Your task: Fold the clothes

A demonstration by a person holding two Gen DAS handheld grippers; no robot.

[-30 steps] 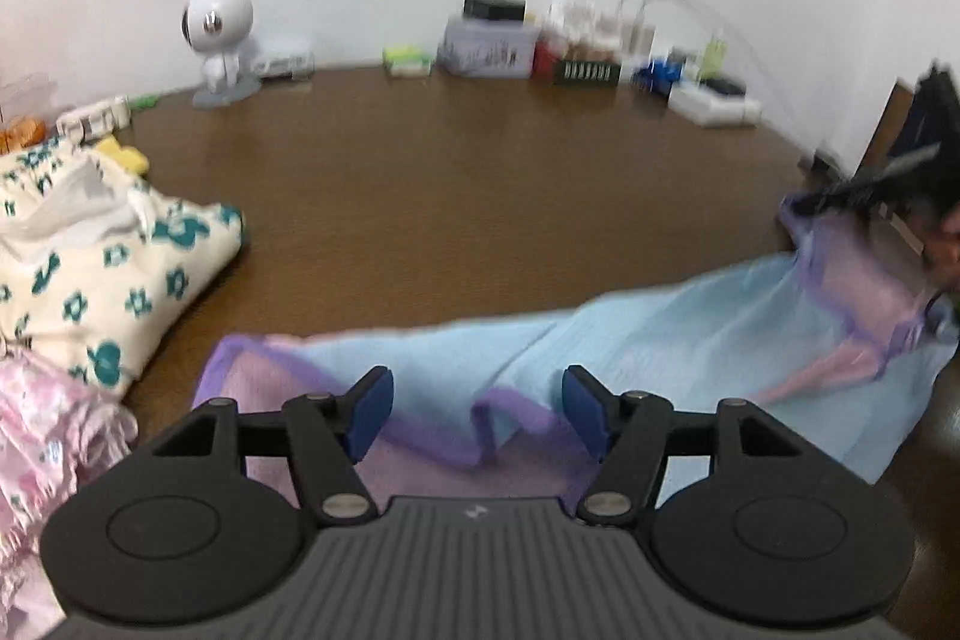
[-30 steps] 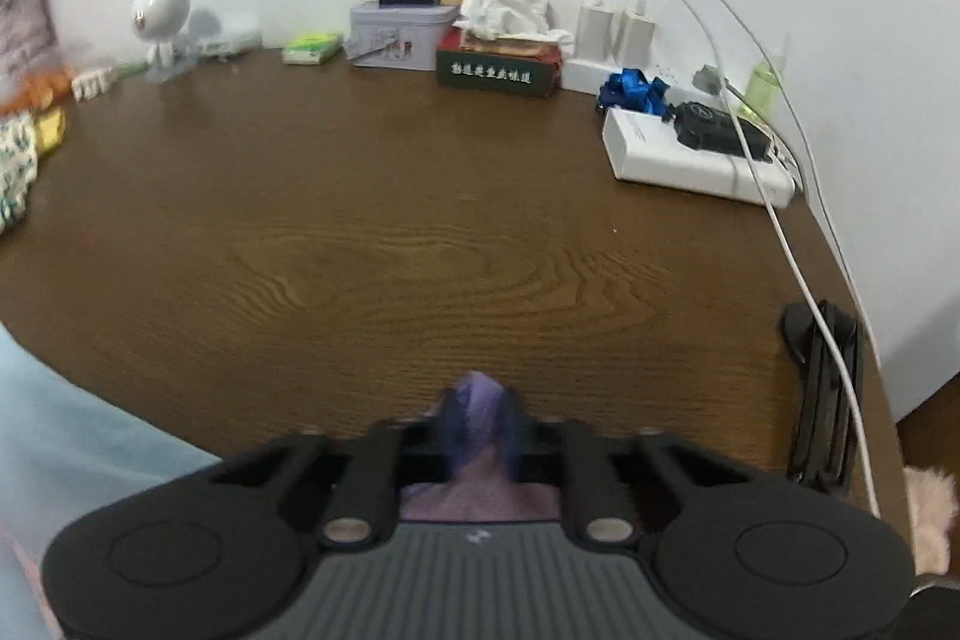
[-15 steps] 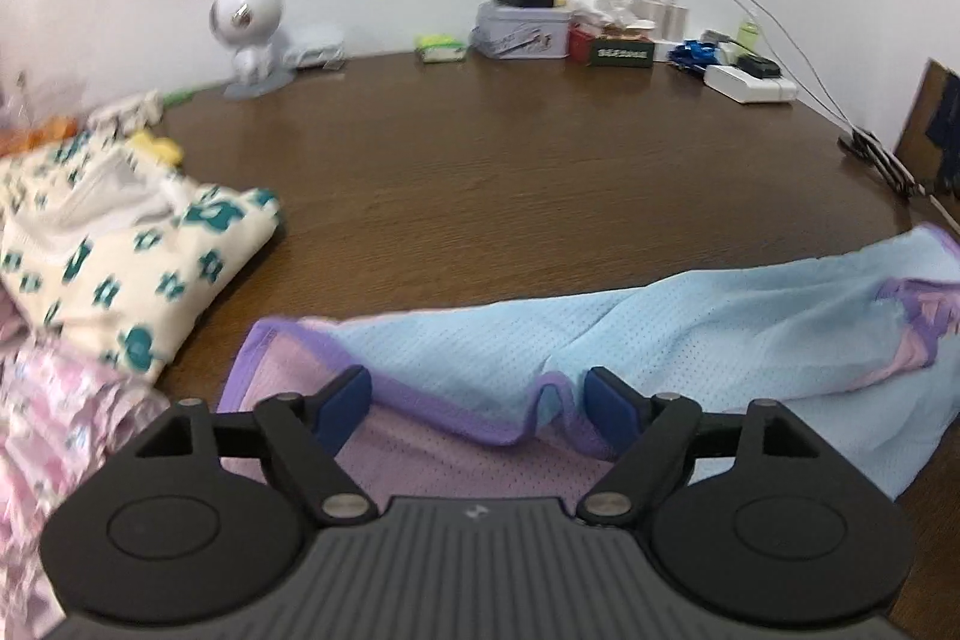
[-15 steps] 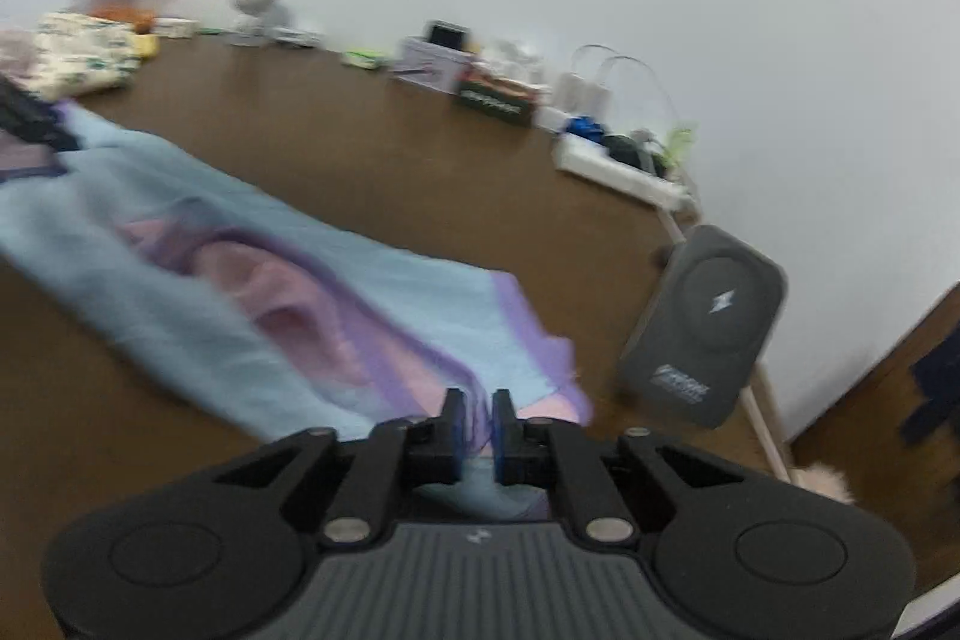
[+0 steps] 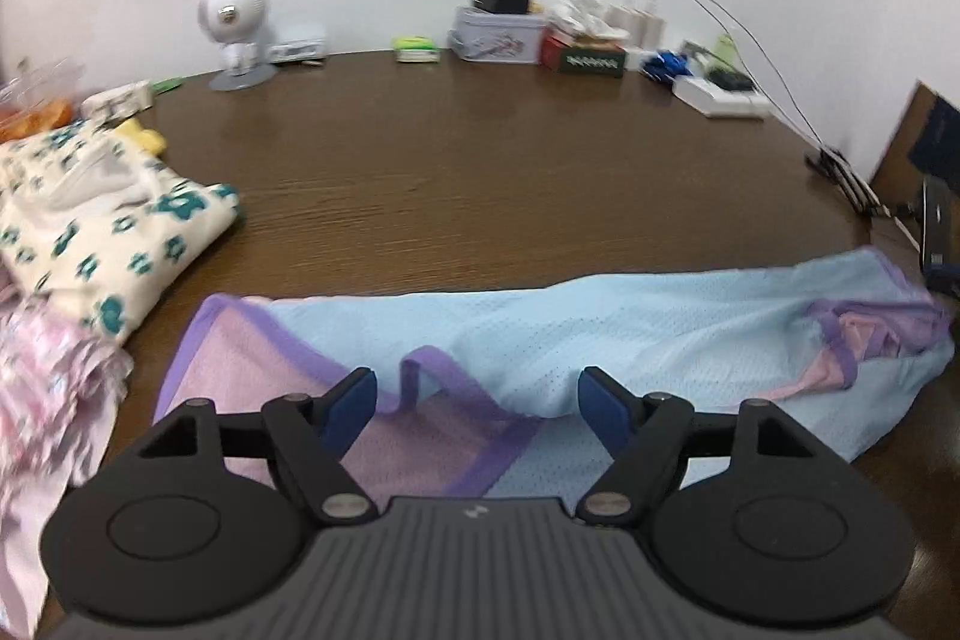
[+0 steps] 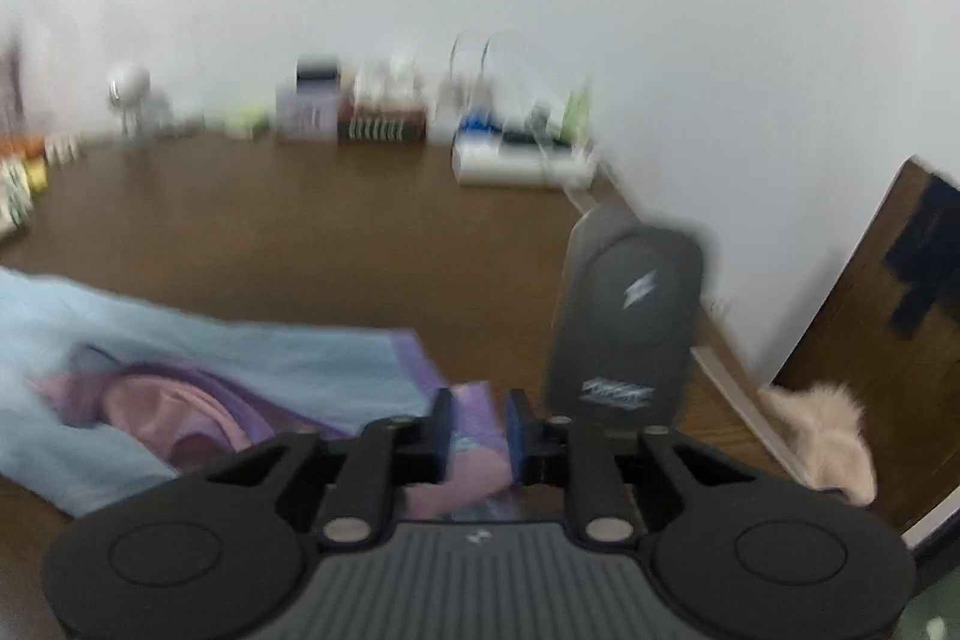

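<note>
A light blue mesh garment [image 5: 600, 316] with purple trim and pink panels lies stretched sideways across the brown table [image 5: 480, 160]. My left gripper [image 5: 477, 394] hovers open just over its near left part, a raised purple fold between the fingers, nothing gripped. In the blurred right wrist view the garment [image 6: 240, 358] runs off to the left. My right gripper [image 6: 478, 427] is at its right end by the table's edge. Its jaws stand close together with purple and pink fabric pinched between them.
A folded cream cloth with teal flowers [image 5: 108, 232] and a pink cloth [image 5: 42, 400] lie at the left. A white figurine [image 5: 234, 22], boxes [image 5: 498, 34] and a power strip [image 5: 720, 97] line the back wall. A dark grey device [image 6: 630, 310] stands at the right edge.
The right gripper drew the garment's end rightward and down to the table's edge, so the garment now lies flatter. Its finger gap looks slightly wider. The left gripper stayed open.
</note>
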